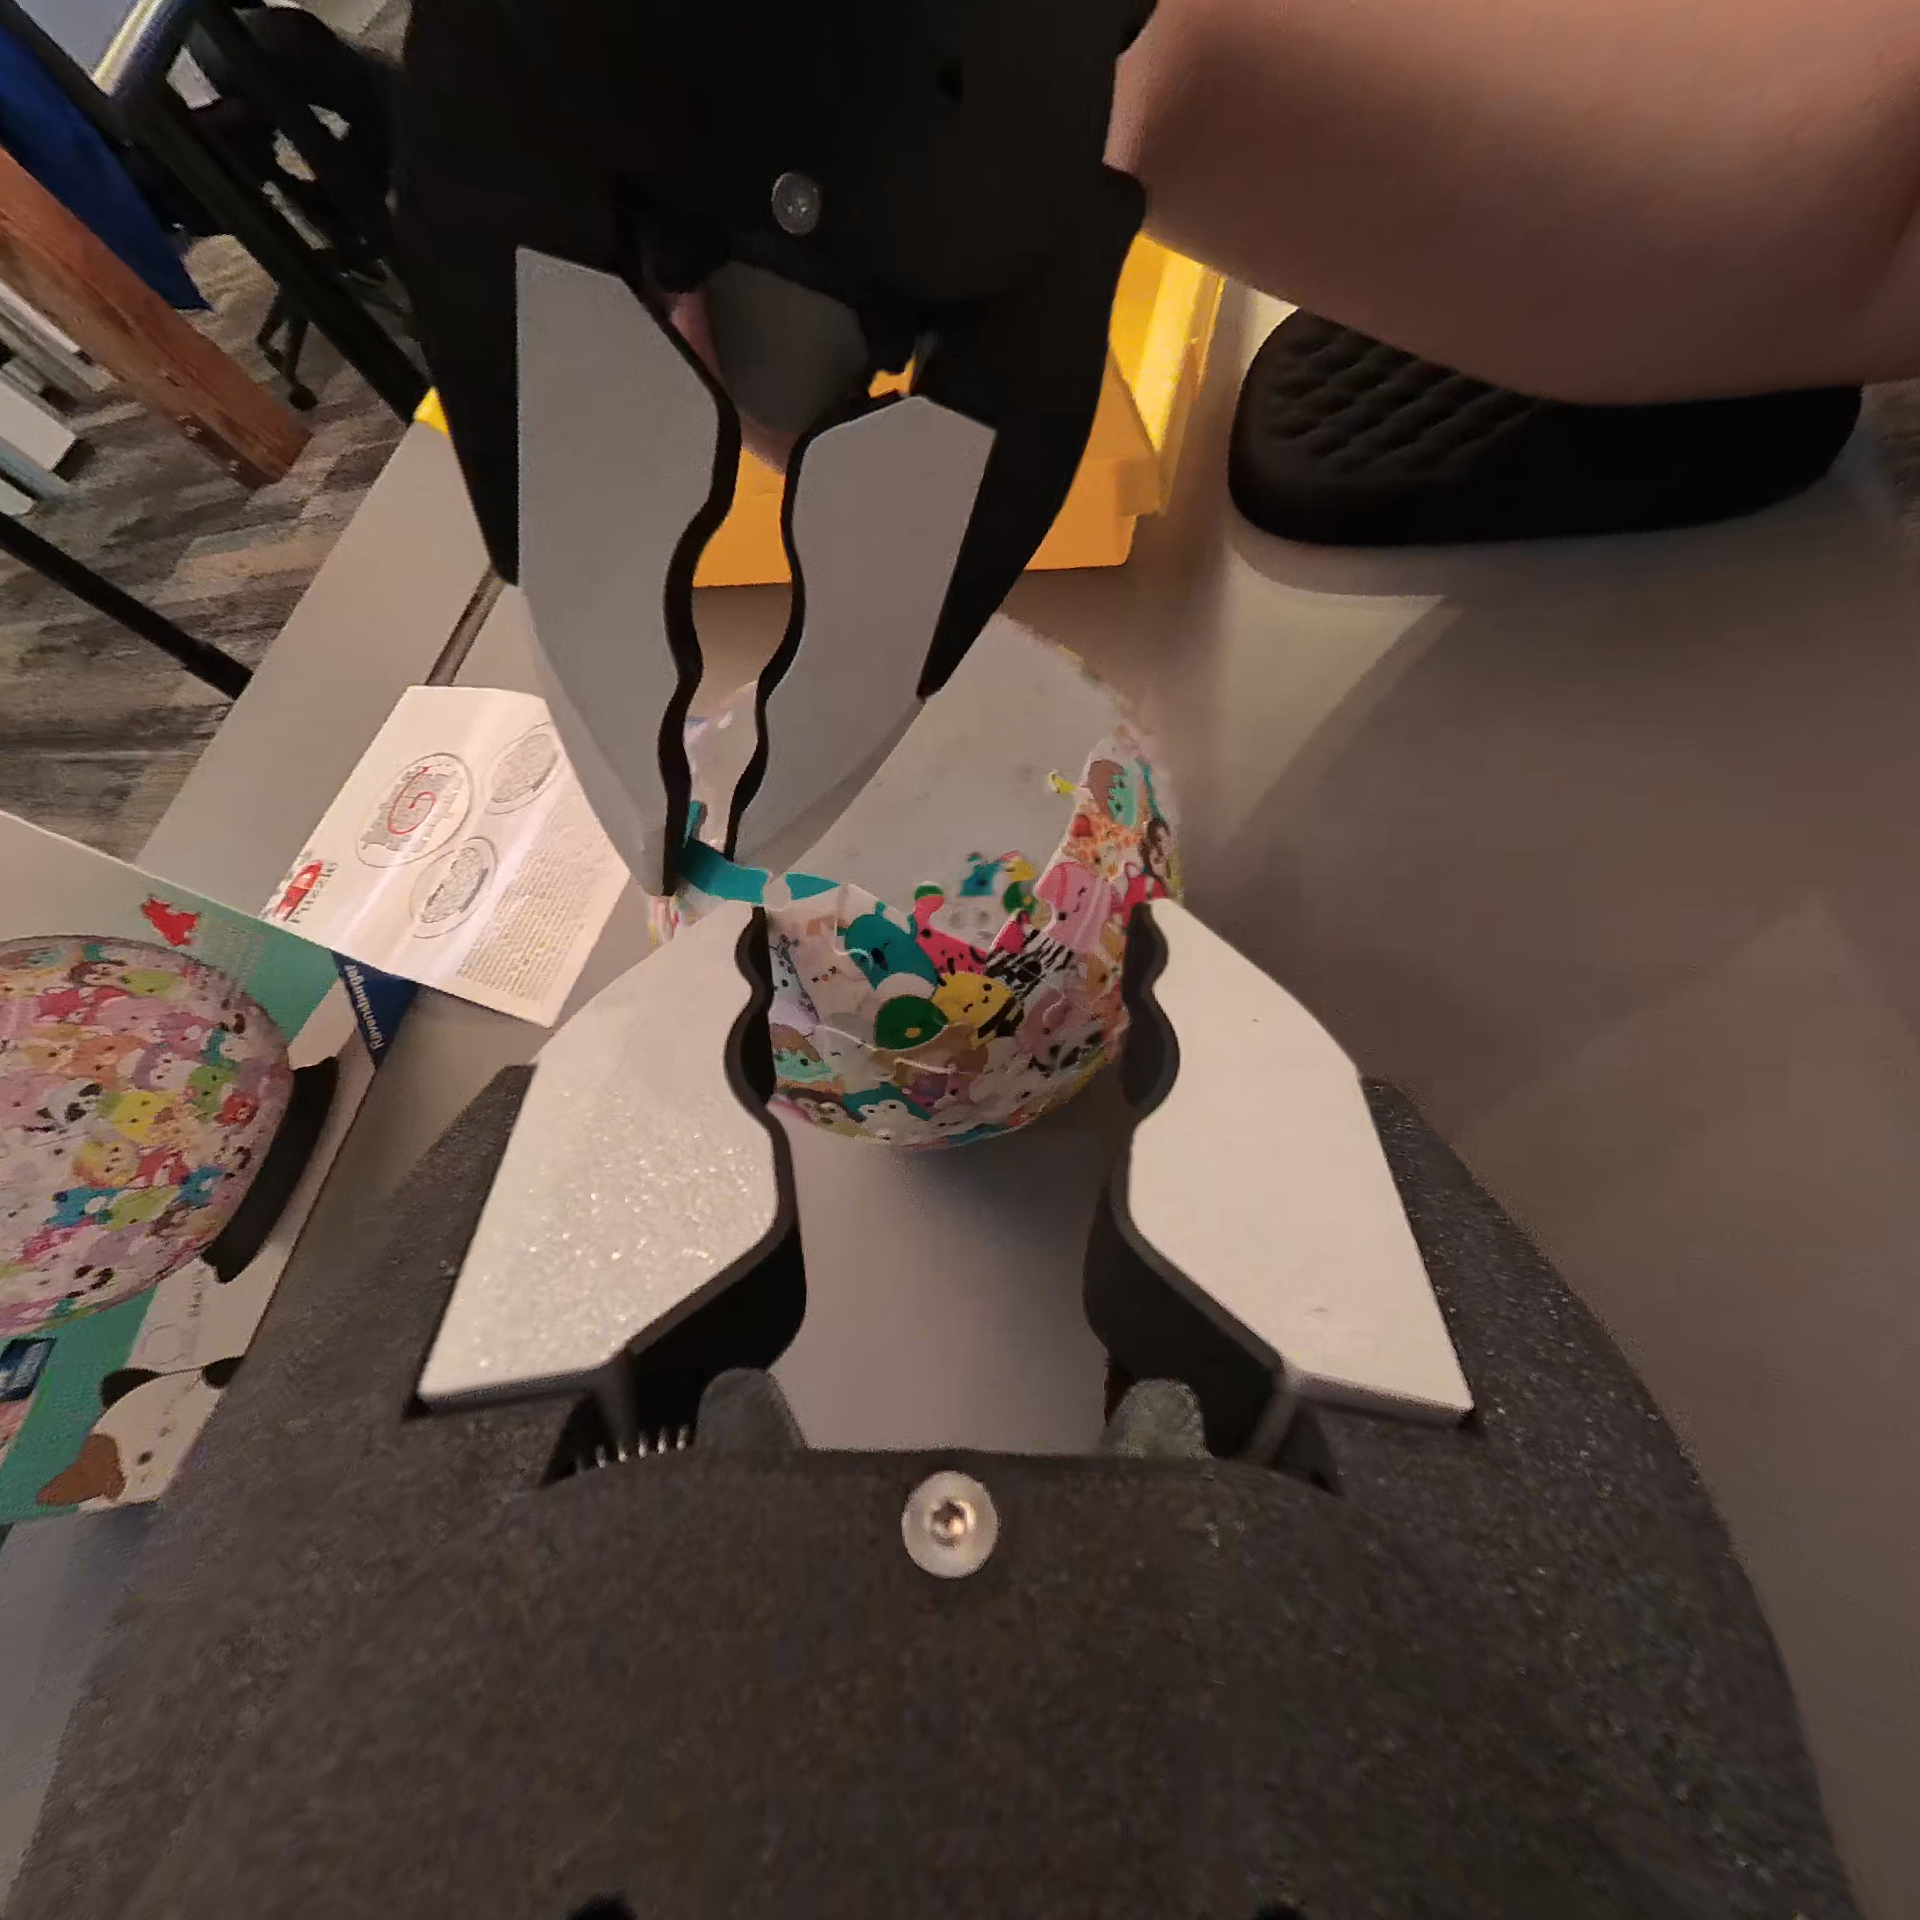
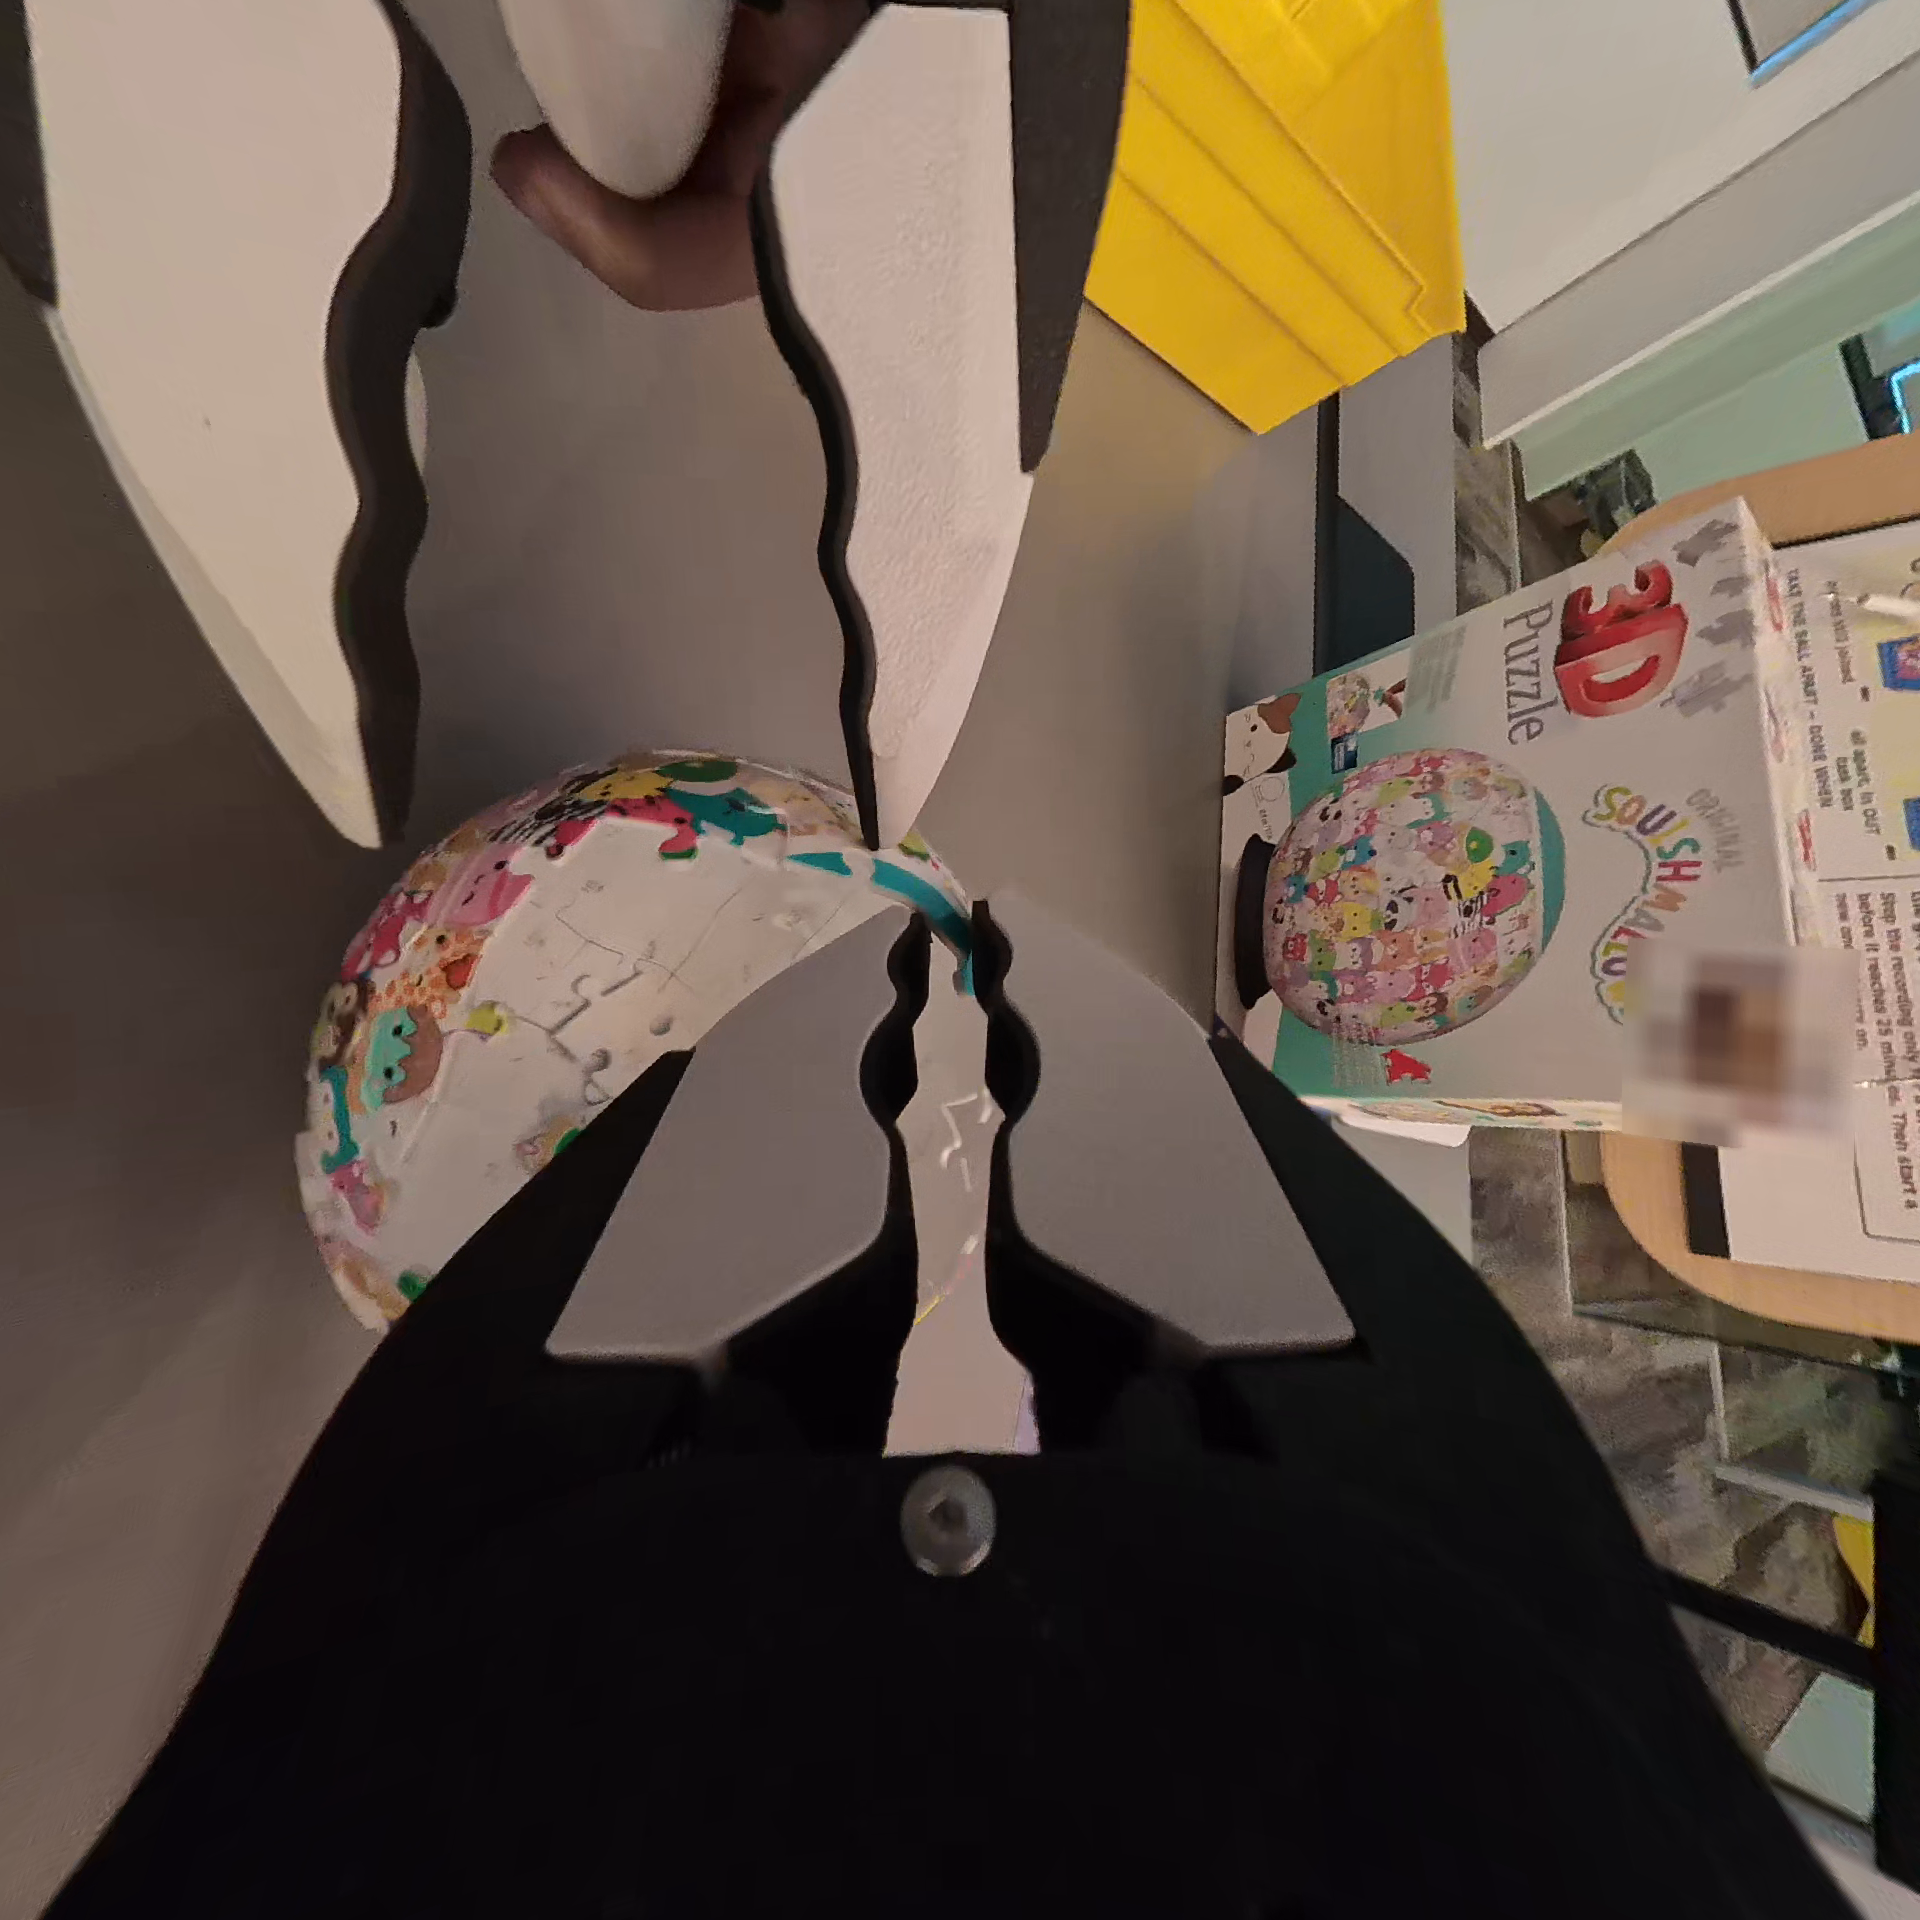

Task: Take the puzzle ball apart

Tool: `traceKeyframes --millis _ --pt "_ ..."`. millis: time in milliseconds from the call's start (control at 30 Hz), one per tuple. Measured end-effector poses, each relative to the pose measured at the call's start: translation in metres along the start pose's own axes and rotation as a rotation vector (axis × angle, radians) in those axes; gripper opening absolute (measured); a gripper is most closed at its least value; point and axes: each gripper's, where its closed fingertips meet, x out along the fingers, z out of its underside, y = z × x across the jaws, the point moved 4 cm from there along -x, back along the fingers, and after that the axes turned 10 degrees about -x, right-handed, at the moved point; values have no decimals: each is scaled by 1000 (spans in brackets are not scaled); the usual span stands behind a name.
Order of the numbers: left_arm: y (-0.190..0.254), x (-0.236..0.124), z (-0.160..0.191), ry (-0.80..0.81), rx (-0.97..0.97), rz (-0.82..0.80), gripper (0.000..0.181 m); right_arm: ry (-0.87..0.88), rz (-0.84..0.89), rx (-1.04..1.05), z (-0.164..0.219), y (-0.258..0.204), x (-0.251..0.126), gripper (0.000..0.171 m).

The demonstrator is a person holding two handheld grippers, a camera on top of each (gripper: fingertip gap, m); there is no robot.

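The puzzle ball (image 1: pixel 935 1018) is a partly opened colourful shell with a white inside, resting on the grey table (image 1: pixel 1507 935). My left gripper (image 1: pixel 948 920) is open, its two fingertips at either side of the shell's near face. My right gripper (image 2: pixel 948 925) comes down from above in the left wrist view (image 1: pixel 707 852) and is shut on a teal-edged piece (image 2: pixel 904 883) at the shell's rim. In the right wrist view the ball (image 2: pixel 582 935) lies under the open left gripper (image 2: pixel 623 831).
The puzzle box (image 1: pixel 135 1091) lies left of the ball, also seen in the right wrist view (image 2: pixel 1507 883). A leaflet (image 1: pixel 468 852) lies beside it. A yellow bin (image 1: pixel 1122 457) and a black cushion (image 1: pixel 1507 447) sit behind. A person's arm (image 1: pixel 1558 187) is above.
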Motion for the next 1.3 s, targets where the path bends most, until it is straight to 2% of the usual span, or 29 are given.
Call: traceKeyframes --millis 67,233,333,467,667,700,833,1000,1300 --pt "-7 -2 -1 5 -31 -42 60 -25 33 18 1 4 2 7" --pt "-30 -24 -8 131 -293 -119 60 -151 113 59 2 12 0 6" --pt "-40 -32 -10 115 -359 -178 56 -175 114 96 -3 13 -2 8" --pt "-46 -26 -15 34 -323 -212 47 -165 95 164 -2 13 -2 9" --pt "-47 -4 -13 -130 -271 -214 51 -177 70 234 5 12 -6 9" --pt "-47 -1 -13 -138 -262 -206 52 -182 59 248 6 11 -6 9" --pt "-44 5 -8 -173 -232 -167 34 -199 32 297 10 10 -8 8" --pt "-41 12 0 -203 -208 -158 32 -209 -10 347 13 6 -8 9" --pt "-43 14 3 -165 -218 -141 29 -87 -14 238 20 7 -11 16"
